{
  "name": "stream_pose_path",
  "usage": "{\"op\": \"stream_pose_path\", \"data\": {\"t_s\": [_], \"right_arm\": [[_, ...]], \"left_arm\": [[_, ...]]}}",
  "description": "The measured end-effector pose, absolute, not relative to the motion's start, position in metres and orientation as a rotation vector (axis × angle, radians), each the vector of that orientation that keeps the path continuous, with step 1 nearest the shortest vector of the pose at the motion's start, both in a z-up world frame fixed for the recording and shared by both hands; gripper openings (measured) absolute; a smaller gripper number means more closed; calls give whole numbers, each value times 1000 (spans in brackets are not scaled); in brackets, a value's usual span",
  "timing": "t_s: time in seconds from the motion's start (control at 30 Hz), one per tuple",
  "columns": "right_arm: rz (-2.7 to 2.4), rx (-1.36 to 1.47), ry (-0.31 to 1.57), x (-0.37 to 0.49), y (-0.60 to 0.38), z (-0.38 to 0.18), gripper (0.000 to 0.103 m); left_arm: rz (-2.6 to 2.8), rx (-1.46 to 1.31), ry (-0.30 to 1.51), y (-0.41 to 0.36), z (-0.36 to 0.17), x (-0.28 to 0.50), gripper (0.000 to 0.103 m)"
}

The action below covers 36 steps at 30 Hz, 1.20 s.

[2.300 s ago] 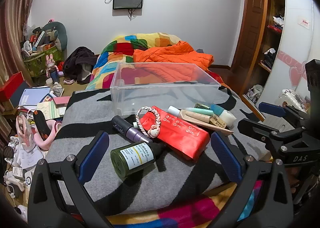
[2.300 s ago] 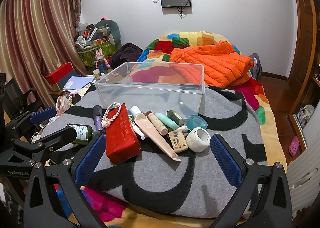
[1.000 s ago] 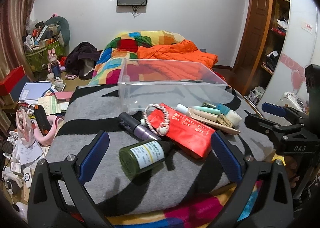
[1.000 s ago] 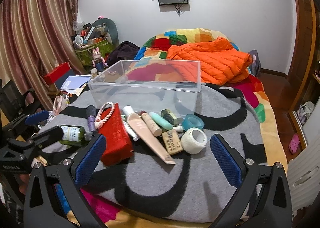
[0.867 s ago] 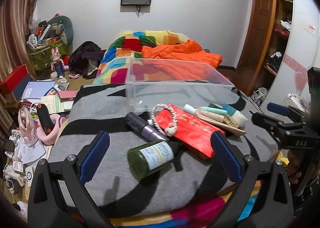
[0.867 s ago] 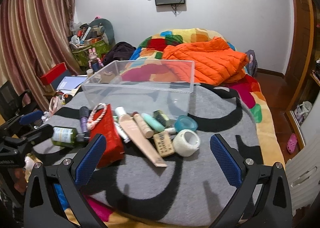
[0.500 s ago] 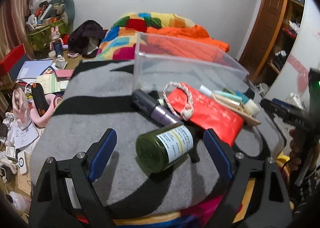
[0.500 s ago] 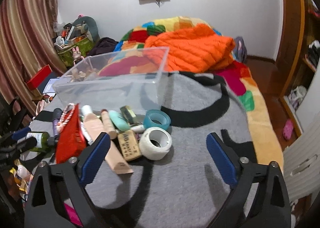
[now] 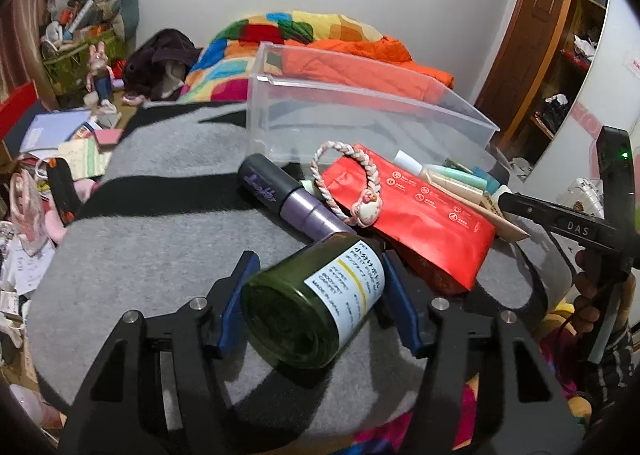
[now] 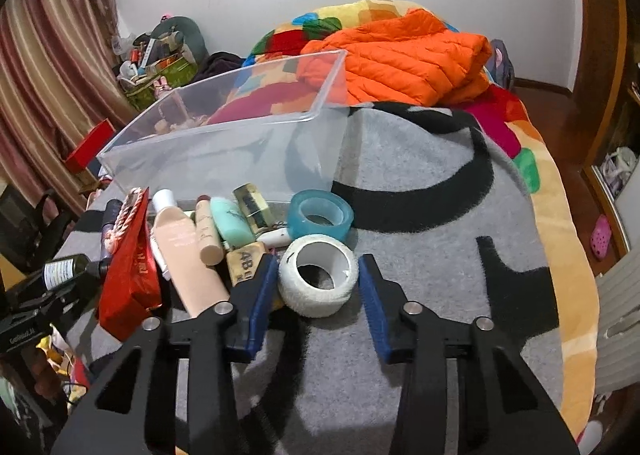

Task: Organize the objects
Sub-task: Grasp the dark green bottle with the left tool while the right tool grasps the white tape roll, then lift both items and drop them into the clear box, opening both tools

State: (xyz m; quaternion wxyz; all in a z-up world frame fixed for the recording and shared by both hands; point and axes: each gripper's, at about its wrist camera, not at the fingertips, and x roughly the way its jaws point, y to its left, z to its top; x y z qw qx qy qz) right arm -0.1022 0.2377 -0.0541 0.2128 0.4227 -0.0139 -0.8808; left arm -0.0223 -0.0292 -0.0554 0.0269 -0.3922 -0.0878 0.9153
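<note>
Left-wrist view: the left claw (image 9: 316, 283) has its blue pads pressed against both sides of a dark green bottle (image 9: 316, 307) lying on the grey blanket (image 9: 160, 247) in front of the clear plastic bin (image 9: 360, 127). Just beyond the bottle, nearer the bin, lie a purple tube (image 9: 288, 199) and a red pouch (image 9: 420, 211) with a braided bracelet (image 9: 348, 187) draped on it.

On the right-wrist side, the right claw (image 10: 316, 279) brackets a white tape roll (image 10: 318, 275) in front of the bin (image 10: 224, 147); its left pad touches the roll, while a sliver of gap shows at the other, so whether the grip is complete cannot be told. A blue tape roll (image 10: 320, 215) sits between the white roll and the bin, beside a row of cosmetic tubes (image 10: 188, 251).

The bin looks empty, so the sorting appears to be at its first pickups. Next, each item likely needs lifting clear of its neighbours and over the bin's near wall.
</note>
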Motion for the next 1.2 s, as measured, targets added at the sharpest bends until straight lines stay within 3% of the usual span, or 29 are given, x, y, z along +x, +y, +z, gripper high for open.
{"op": "stream_pose_path", "data": {"t_s": [0.23,0.3,0.33,0.73,1.0,1.2], "right_arm": [[-2476,1108,-30,-93,240,-37,37],[-2482,1078,-32,-91,241,-28,37],[-2484,1066,-31,-91,242,-24,37],[-2476,965,-21,-101,232,7,37],[-2474,895,-5,-123,213,30,37],[-2447,899,26,-144,191,36,37]], "left_arm": [[2866,-1144,-304,-41,-34,-8,59],[2866,-1121,-296,-43,-26,-8,44],[2862,-1121,-290,-44,-21,-10,42],[2853,-1069,-277,-53,-2,-38,41],[2934,-907,-201,-51,48,-63,41],[2928,-960,-132,-46,54,-107,41]]}}
